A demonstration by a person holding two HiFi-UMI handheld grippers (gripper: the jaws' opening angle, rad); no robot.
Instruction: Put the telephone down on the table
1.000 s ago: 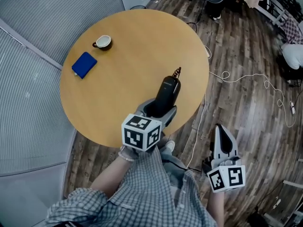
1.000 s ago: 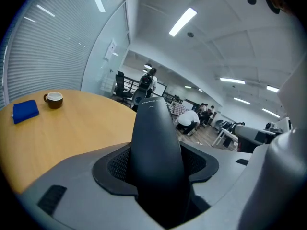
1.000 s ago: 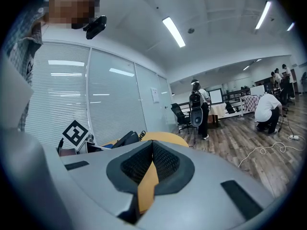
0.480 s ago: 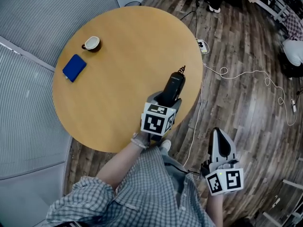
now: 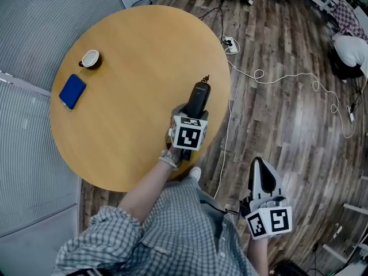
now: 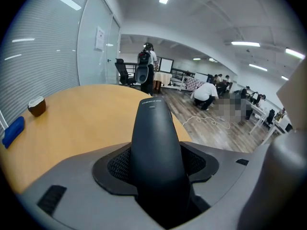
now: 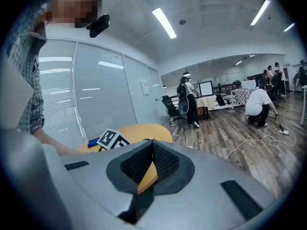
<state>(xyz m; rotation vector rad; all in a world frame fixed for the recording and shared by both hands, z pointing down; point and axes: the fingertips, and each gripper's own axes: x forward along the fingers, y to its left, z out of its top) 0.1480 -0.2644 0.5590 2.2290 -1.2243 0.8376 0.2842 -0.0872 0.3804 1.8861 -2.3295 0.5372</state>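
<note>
Two hand-held grippers are in view, one in each of the person's hands. The left hand-held gripper (image 5: pixel 193 112) is over the near right part of the round wooden surface (image 5: pixel 132 45), close to its edge, and its jaws stand wide apart with the pads pressed on either side of the black telephone (image 5: pixel 199 95). In the left gripper view the telephone (image 6: pixel 154 143) fills the gap between the jaws of the left hand-held gripper (image 6: pixel 156 169) and sticks out past them, narrow end forward, over the surface (image 6: pixel 72 128). A short coiled cord (image 5: pixel 204 79) shows at the telephone's far tip. Whether the telephone touches the surface cannot be told from any view. The right hand-held gripper (image 5: pixel 261 168) is off the surface, over the wooden floor (image 5: pixel 287 125) at the person's right side, well apart from the telephone. In the right gripper view the pads of the right hand-held gripper (image 7: pixel 152 150) meet at their tips with nothing between them. On the far left part of the surface sit a small cup (image 5: pixel 90 58) and, near it, a flat blue object (image 5: pixel 72 91), both well away from the telephone. A white cable (image 5: pixel 276 78) snakes across the floor beyond the surface, and a power strip (image 5: pixel 230 41) lies just past the surface's far right edge. The person's checked sleeve (image 5: pixel 172 229) fills the lower part of the head view.
</note>
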